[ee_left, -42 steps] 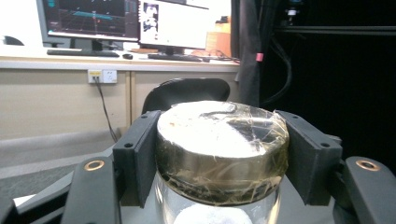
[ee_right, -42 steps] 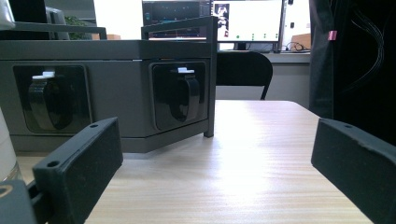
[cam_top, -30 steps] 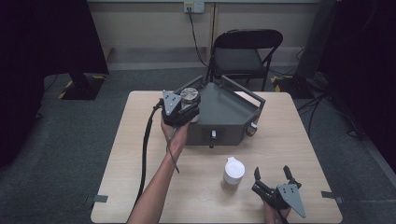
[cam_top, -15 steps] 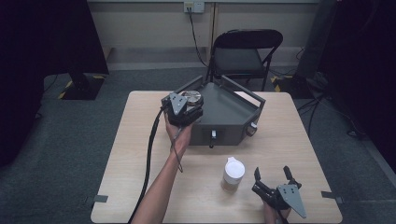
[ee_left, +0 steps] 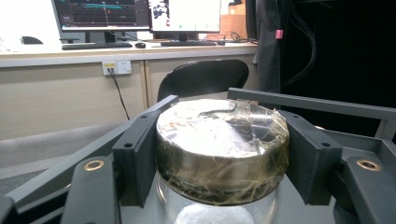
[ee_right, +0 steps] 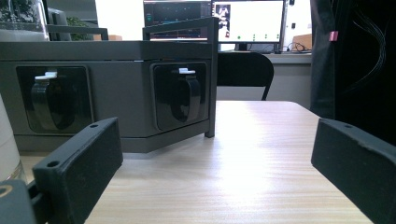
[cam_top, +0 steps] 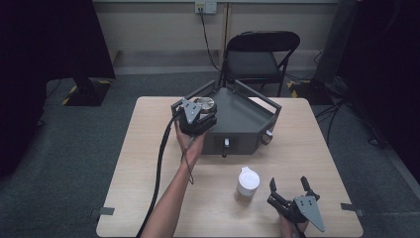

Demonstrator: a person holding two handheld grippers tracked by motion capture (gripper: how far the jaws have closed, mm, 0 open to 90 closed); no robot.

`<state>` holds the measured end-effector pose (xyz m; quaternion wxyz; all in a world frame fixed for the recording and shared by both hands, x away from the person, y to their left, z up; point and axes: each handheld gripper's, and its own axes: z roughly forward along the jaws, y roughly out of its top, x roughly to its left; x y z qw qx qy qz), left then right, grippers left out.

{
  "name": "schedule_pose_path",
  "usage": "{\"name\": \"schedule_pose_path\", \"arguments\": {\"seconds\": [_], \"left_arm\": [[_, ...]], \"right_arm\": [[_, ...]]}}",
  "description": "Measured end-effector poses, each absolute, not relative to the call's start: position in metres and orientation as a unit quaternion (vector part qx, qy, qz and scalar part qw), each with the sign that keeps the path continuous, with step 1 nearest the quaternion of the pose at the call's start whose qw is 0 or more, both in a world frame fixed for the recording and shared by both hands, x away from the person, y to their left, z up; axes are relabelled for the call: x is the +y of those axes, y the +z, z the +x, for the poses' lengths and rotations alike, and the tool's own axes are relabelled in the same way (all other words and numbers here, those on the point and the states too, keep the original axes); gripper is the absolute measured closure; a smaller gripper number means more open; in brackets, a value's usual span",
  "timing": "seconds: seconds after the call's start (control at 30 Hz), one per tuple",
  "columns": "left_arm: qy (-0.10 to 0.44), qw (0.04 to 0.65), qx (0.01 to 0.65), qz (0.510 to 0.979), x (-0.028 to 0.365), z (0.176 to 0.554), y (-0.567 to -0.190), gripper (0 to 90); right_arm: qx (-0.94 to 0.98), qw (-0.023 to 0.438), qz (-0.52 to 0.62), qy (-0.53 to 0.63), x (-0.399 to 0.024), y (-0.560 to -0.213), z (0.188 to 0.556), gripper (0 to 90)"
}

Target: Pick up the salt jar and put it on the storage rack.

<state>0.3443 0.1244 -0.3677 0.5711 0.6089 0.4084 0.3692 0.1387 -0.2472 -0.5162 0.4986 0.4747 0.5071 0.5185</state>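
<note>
My left gripper point(cam_top: 202, 106) is held over the left corner of a grey angular box point(cam_top: 237, 119). It is shut on the shiny metal lid point(ee_left: 222, 140) of a glass jar, and both black pads point(ee_left: 140, 154) press the lid's sides. The jar's glass body hangs below the lid, above the box's top. My right gripper point(cam_top: 288, 184) rests near the table's front right edge. It is open, with bare tabletop between its jaws point(ee_right: 217, 149). It points at the box's front faces point(ee_right: 116, 51).
A jar with a white lid point(cam_top: 247, 186) stands on the wooden table point(cam_top: 148, 163), just left of the right gripper. The box's front faces carry black latches point(ee_right: 180, 95). A black folding chair point(cam_top: 260, 54) stands behind the table.
The left gripper has shifted slightly to the right with the jar, further over the box's corner. The right gripper has stayed still.
</note>
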Motion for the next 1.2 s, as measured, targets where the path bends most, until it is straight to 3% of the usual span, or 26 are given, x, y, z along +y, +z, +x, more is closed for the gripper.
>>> {"name": "schedule_pose_path", "arguments": {"seconds": [1.2], "left_arm": [[0.366,0.564,0.413,0.614,0.1236,0.3443,-0.3628,34.0]], "right_arm": [[0.508,0.498,0.475,0.517,-0.2470,-0.5157,0.1390,0.7]]}}
